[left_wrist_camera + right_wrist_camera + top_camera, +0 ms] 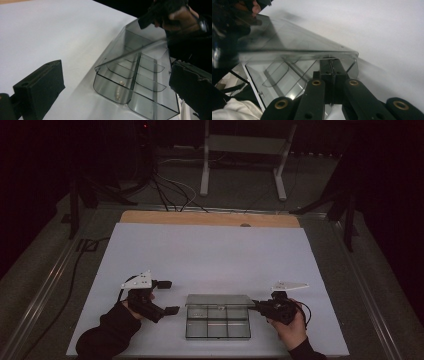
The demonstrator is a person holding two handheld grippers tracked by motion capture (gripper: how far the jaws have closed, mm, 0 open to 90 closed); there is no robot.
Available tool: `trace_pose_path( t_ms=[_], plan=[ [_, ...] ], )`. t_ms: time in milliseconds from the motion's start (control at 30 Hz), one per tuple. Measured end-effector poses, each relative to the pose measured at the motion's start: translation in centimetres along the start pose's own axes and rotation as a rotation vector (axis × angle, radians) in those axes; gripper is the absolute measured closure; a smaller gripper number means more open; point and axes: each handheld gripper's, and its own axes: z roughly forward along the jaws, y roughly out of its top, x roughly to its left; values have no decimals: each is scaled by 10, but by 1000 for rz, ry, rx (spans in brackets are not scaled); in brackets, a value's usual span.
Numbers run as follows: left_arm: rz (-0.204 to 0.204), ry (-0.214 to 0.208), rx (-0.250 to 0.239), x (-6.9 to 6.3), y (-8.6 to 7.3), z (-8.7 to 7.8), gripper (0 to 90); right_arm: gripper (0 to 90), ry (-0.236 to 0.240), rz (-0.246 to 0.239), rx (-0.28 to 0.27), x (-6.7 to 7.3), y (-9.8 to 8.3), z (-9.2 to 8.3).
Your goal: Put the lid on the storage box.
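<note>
Clear compartment box [218,322] holds one small pale piece [119,90]; right gripper [256,305] jaws clenched on its rim, left gripper [167,296] released

The high view is dim and grainy with black surroundings, while both gripper views are brighter, the white counter [62,30] evenly lit, near tongs soft and edges smeared.
</note>
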Motion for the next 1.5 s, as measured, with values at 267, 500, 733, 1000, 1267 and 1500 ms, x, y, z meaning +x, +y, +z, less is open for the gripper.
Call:
trace_pose_path(
  t_ms=[267, 500, 733, 1000, 1267, 1500],
  plan=[
    [22, -2, 17, -1, -4, -2, 6, 900, -33, -20, 45, 3, -10, 2],
    [11, -10, -8, 1, -5, -4, 6, 900, -104, -81, 57, 13, -12, 0],
    [-8, -21, -37, 3, -6, -7, 6, 900, -225, -192, 79, 26, -13, -1],
    [-5, -30, -30, 3, -7, -5, 7, 900, -322, -281, 102, 32, -13, 3],
    [6, -30, -32, 2, -7, -6, 7, 867, -320, -248, 98, 22, -14, 1],
    [6, -26, -29, 1, -8, -6, 6, 583, -258, -217, 35, 9, -11, -5]
  ],
)
